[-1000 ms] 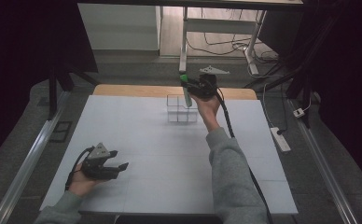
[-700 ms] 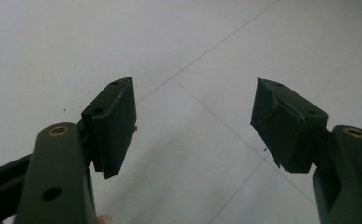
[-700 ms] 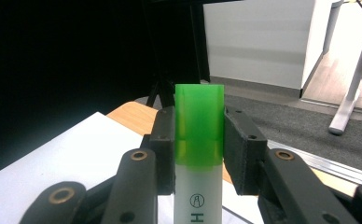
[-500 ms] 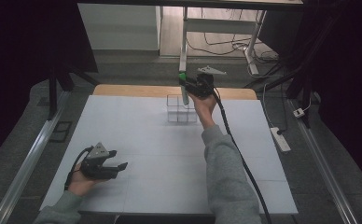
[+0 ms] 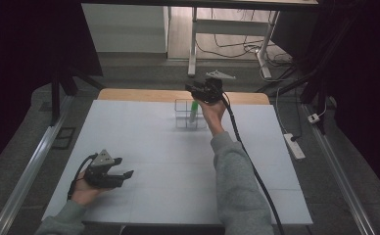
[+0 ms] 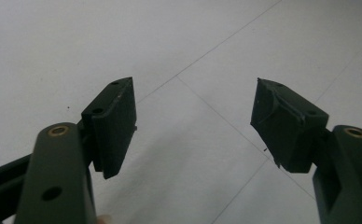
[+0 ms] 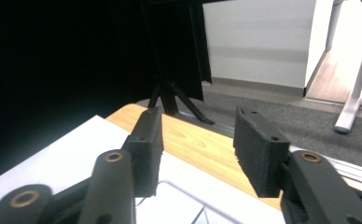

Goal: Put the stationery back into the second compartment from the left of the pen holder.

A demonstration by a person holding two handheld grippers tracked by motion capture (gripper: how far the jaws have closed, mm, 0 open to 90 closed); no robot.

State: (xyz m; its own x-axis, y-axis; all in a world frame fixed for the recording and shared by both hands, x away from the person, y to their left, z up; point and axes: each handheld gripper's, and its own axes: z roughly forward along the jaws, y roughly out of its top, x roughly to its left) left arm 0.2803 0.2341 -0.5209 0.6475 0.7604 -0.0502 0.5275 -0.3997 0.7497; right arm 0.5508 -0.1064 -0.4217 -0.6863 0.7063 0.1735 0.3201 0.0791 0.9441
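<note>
Right claw (image 5: 194, 89): just been opening, empty, above green marker (image 5: 193, 109) standing in clear rack (image 5: 181, 116), far worktop (image 5: 144, 132). Left claw (image 5: 127, 174): apart, empty, near left.

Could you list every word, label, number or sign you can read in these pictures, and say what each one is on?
None: no readable text shows in any view.
The white table, the clear rack and the green tube standing in it show no lettering.
The left tool and the right tool carry no readable marking; their pads are plain black.
</note>
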